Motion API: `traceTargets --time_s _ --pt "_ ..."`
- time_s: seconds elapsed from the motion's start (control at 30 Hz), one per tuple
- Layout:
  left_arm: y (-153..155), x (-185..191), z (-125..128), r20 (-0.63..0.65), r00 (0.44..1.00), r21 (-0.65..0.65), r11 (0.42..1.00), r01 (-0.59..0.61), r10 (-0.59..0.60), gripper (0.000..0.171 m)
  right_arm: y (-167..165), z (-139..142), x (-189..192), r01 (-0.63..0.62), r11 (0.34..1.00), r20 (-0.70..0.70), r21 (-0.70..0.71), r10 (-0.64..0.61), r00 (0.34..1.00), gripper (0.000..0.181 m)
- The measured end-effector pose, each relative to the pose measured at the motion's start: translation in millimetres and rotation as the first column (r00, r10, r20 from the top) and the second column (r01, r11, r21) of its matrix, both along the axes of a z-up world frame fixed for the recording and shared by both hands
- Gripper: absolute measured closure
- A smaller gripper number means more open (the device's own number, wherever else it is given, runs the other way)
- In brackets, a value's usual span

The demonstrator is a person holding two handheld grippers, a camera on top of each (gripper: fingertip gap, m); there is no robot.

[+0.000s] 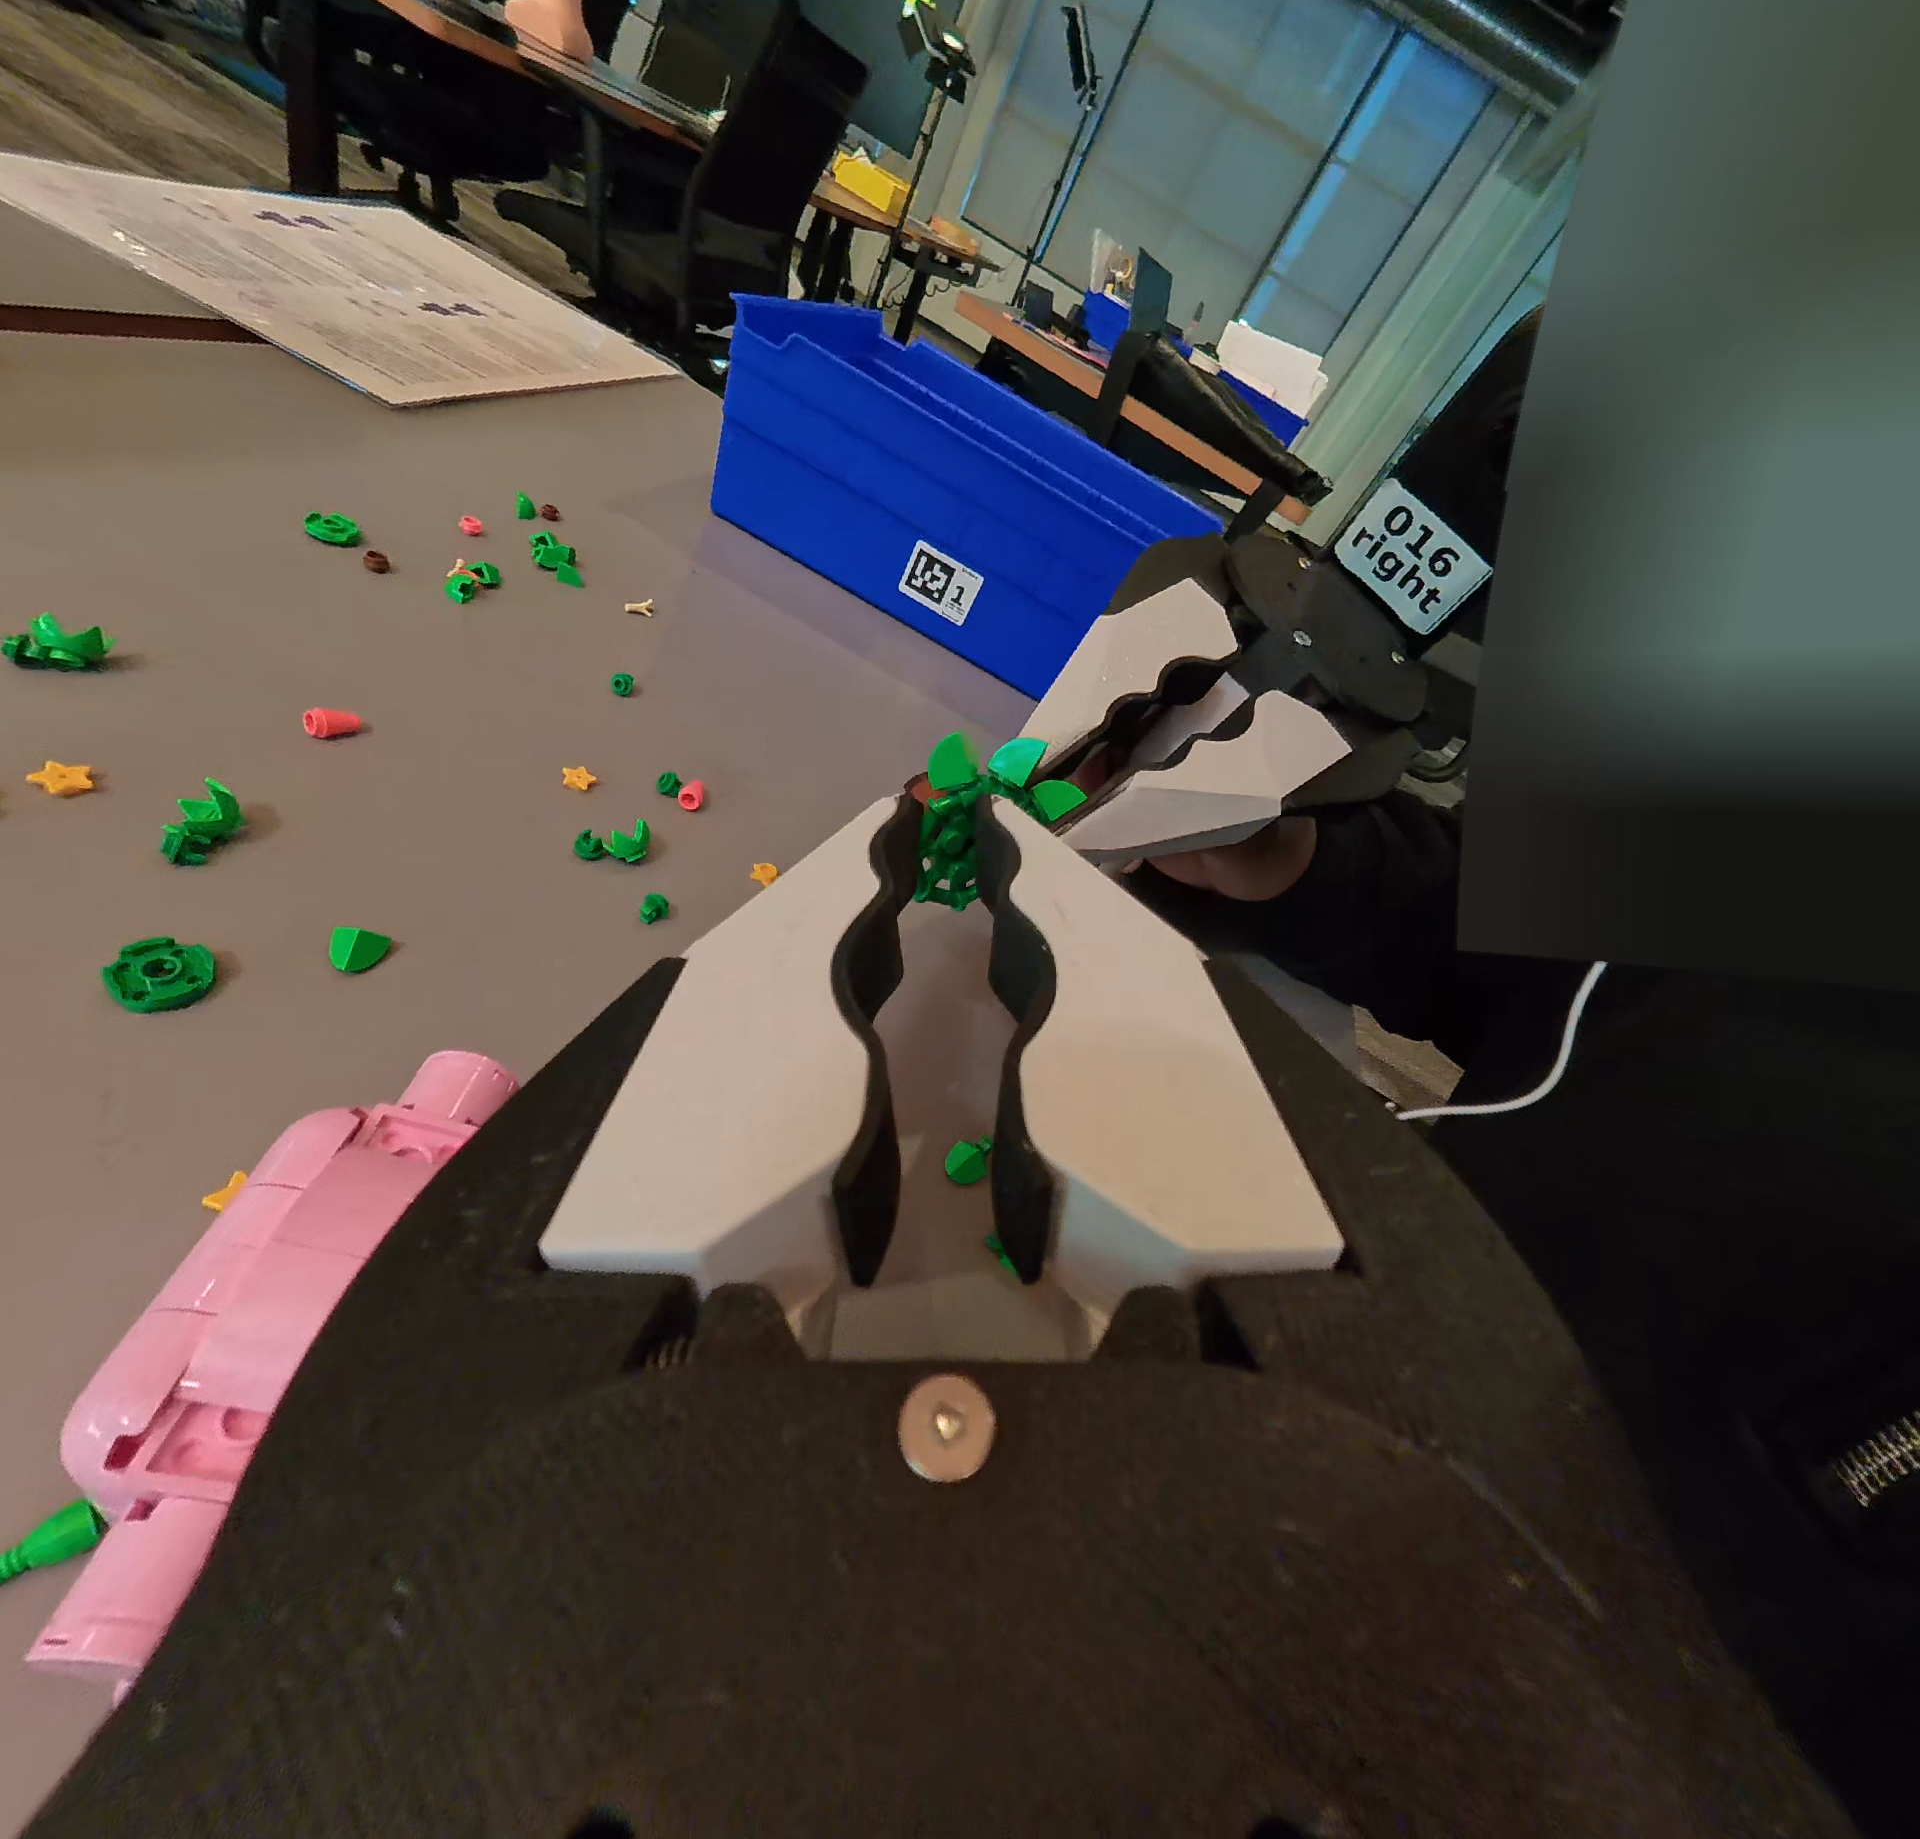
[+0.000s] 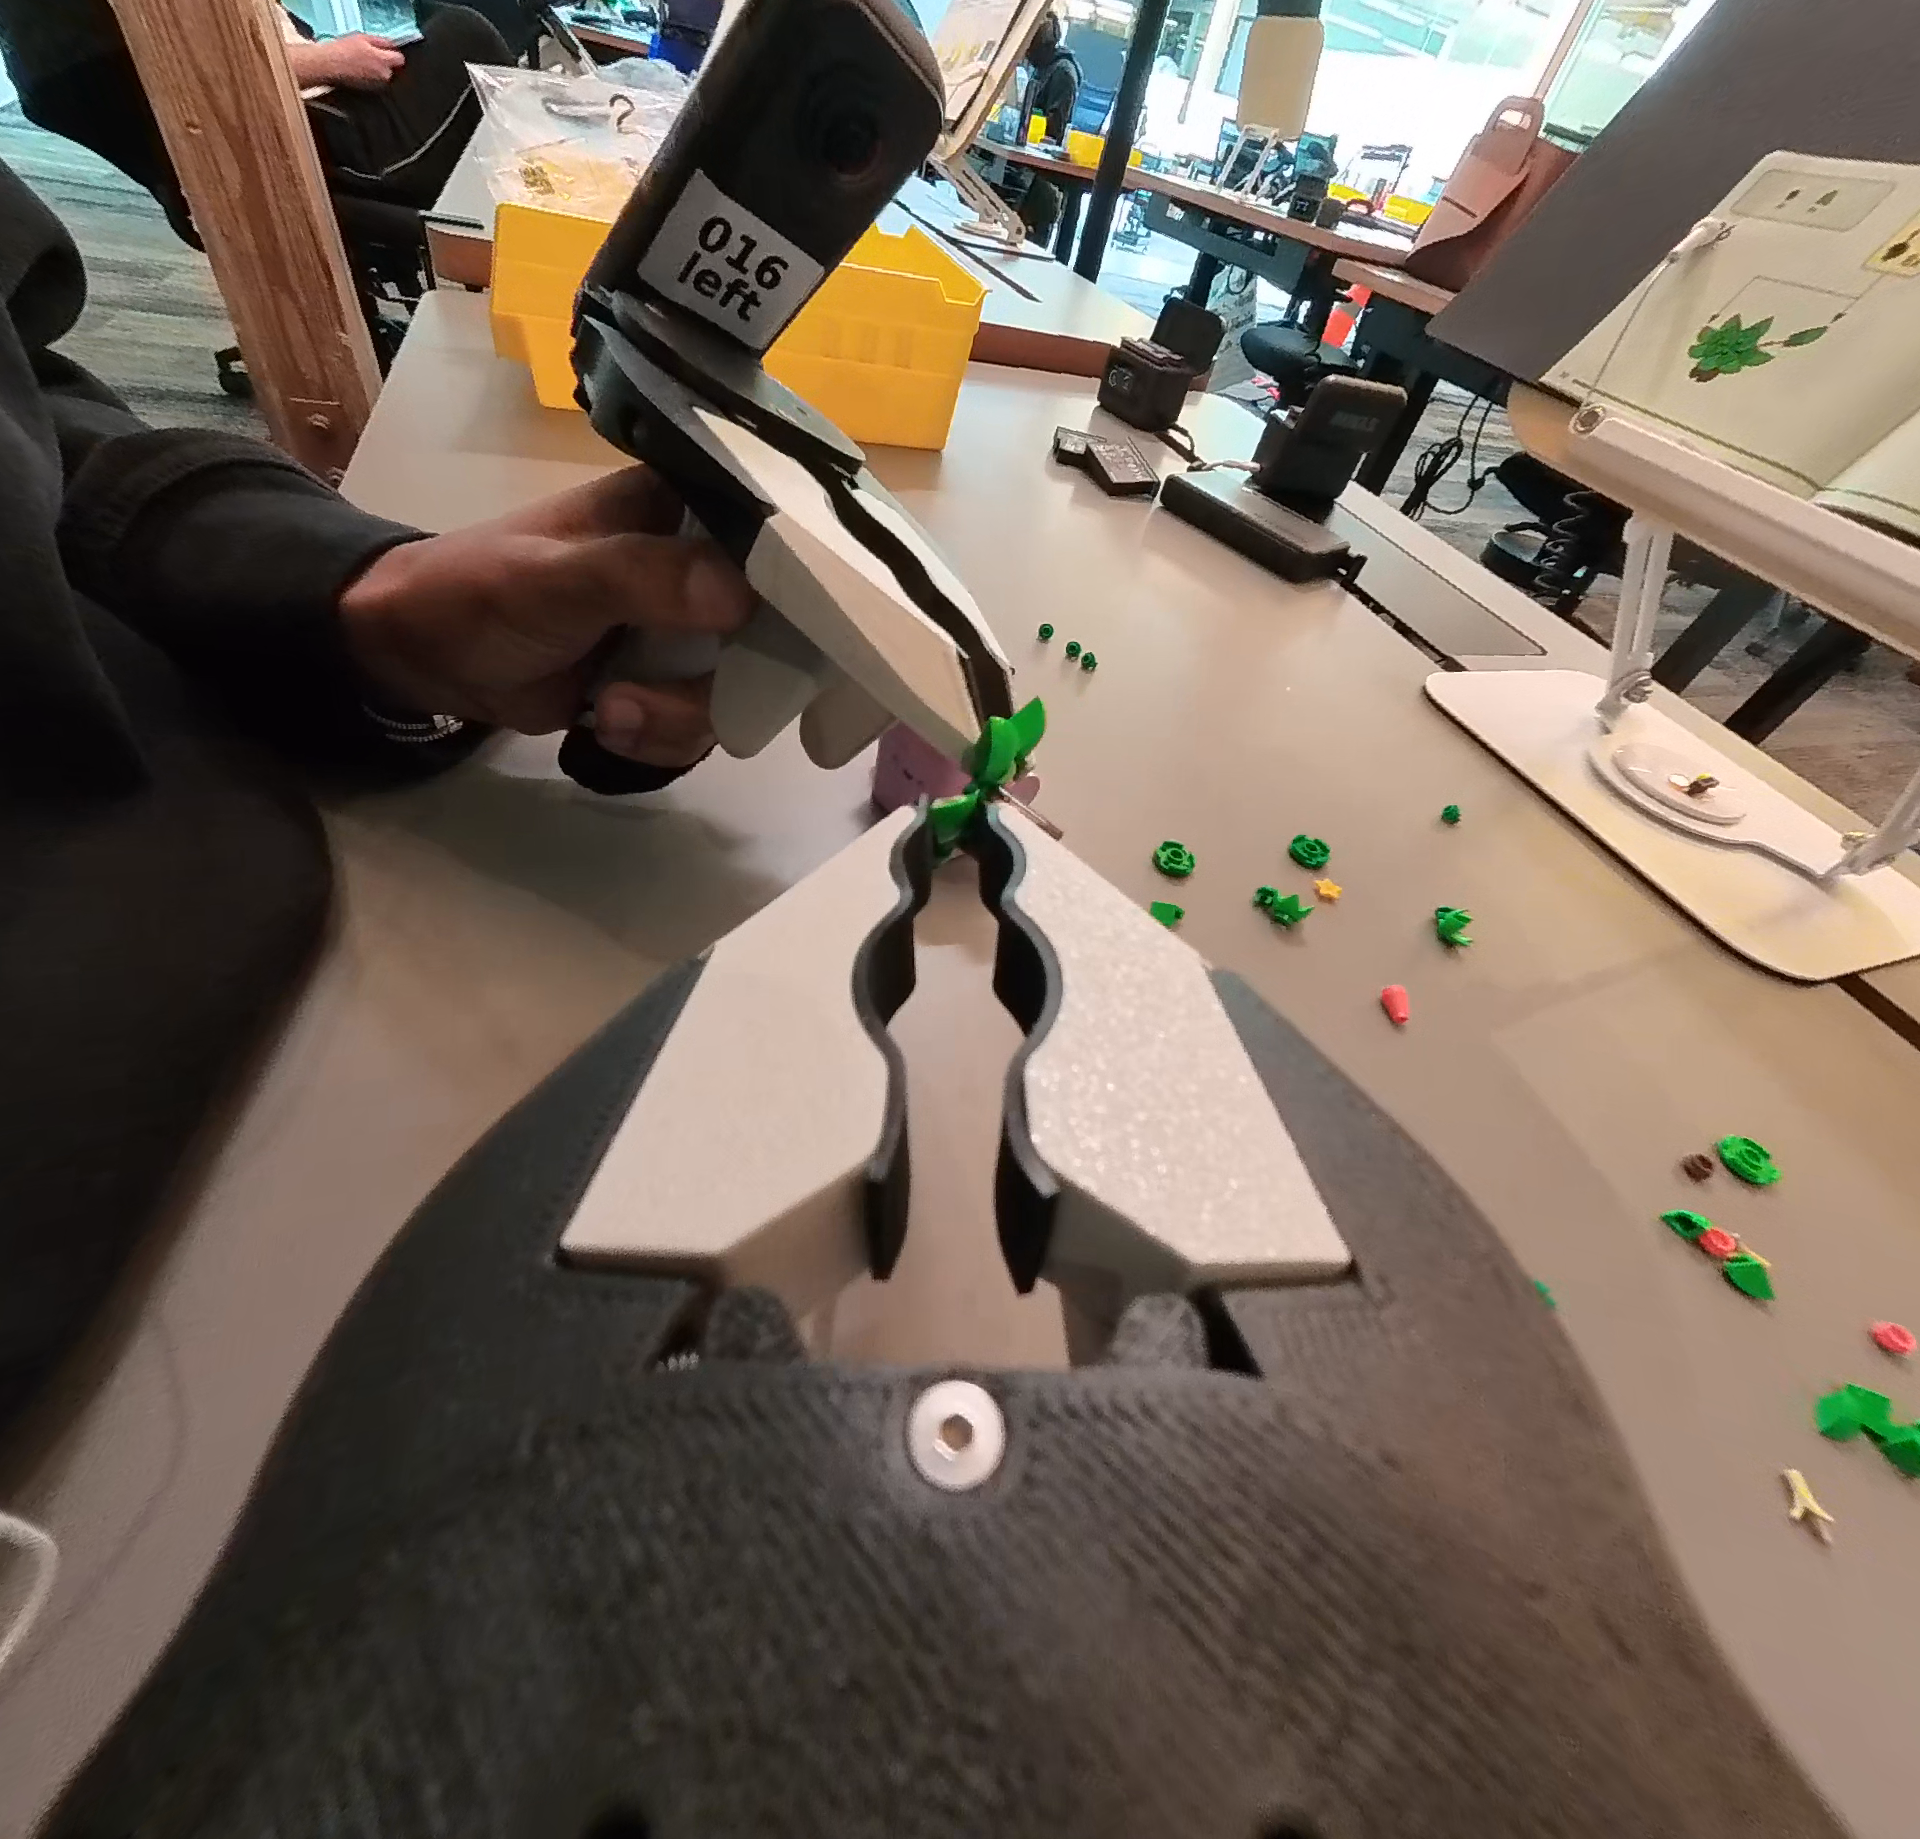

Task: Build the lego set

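1. Much of the pink lego build [image 1: 239, 1342] is hidden behind the body of the left gripper [image 1: 945, 813]; only its rounded side and some studs show at the lower left of the left wrist view. In the right wrist view just a small pinkish corner [image 2: 914, 776] peeks out behind the fingertips.
2. The left gripper is closed narrowly on a green leafy lego piece [image 1: 948, 854], pinched at its tips above the grey table [image 1: 416, 1041].
3. The right gripper [image 2: 961, 828] meets it tip to tip, its fingers drawn narrow around green leaves [image 2: 956, 815] of the same cluster. Where one piece ends and the other begins is hard to make out, since the leaves overlap and the tips cover the joint.
4. A thin brown stub [image 2: 1039, 821] sticks out just beside the leaves; what it is cannot be told.
5. Loose pieces lie scattered on the table: green leaves [image 1: 203, 821], a green round plate [image 1: 158, 974], yellow stars [image 1: 60, 777] and a pink cone [image 1: 330, 723].
6. The right side of the left wrist view is a blurred grey patch.
7. Writing: each gripper carries a white sticker [image 2: 732, 277] with dark characters; the blue bin [image 1: 935, 501] bears a square black-and-white code tag [image 1: 940, 582]; a printed sheet [image 1: 312, 283] lies at the far table edge, too blurred to read. A yellow bin [image 2: 873, 355] stands behind the left gripper.
8. An open instruction booklet [image 2: 1745, 335] on a white stand is cut off at the right edge.
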State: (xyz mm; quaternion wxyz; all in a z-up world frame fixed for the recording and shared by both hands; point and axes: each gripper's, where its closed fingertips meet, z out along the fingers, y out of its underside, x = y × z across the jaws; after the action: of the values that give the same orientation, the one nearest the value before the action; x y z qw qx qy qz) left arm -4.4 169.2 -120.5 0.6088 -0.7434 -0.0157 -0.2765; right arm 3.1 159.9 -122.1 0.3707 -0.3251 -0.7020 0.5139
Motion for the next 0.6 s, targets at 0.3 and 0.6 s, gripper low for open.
traceTargets --time_s 0.3,0.6 --pt "0.0 0.1 0.0 -0.014 1.0 -0.004 1.0 -0.007 0.007 0.167 0.3 -0.4 0.0 0.0 1.0 0.002 0.001 0.0 1.0 0.175" --pt "0.3 -0.3 -0.1 -0.011 1.0 -0.01 1.0 -0.011 0.011 0.168 1.0 -0.8 -0.4 0.002 1.0 0.004 0.001 -0.002 1.0 0.175"
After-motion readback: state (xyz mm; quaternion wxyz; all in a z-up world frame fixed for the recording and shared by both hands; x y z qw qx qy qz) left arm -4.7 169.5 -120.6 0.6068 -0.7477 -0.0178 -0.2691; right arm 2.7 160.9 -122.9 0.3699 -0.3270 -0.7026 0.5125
